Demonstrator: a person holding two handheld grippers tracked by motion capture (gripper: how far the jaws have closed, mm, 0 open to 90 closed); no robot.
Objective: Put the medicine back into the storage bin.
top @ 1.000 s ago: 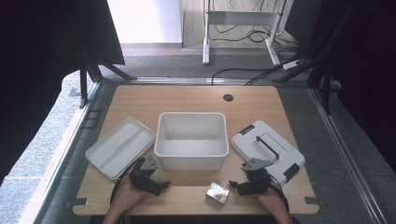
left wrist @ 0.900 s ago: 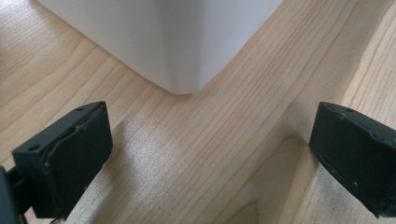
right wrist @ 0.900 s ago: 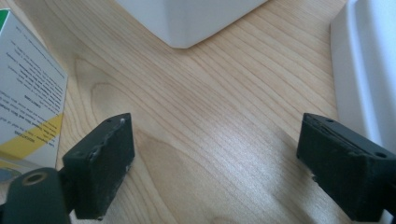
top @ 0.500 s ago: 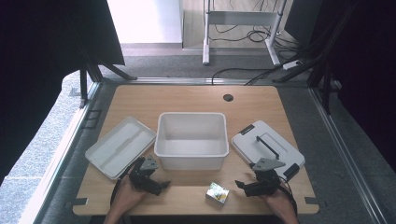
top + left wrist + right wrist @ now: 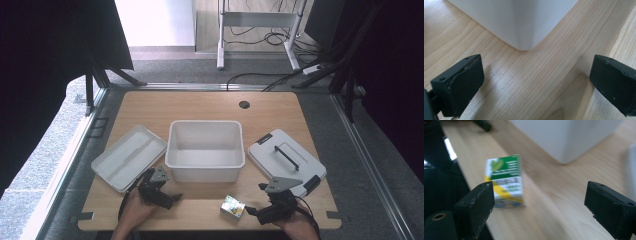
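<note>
One small box (image 5: 233, 207), one white bin (image 5: 205, 150), one tray (image 5: 128, 156), one lid (image 5: 287, 161) (handled), two tools.

High view: daylight enters from the pale floor patch beyond the surface (image 5: 150, 107); both outer sides fall into near-black. Surface evenly lit, sharp, no glare. White tub (image 5: 205, 150) casts a soft shadow toward the near edge. Straight lines bow slightly at the frame edges.

Left gripper view: crisp wood grain, a bright sheen patch just below the tub corner (image 5: 524, 37), soft shadows beside both jaws.

Right gripper view: motion blur throughout; small box (image 5: 505, 181) smeared, its print unreadable. Dark area left of the box holds one glare streak.
</note>
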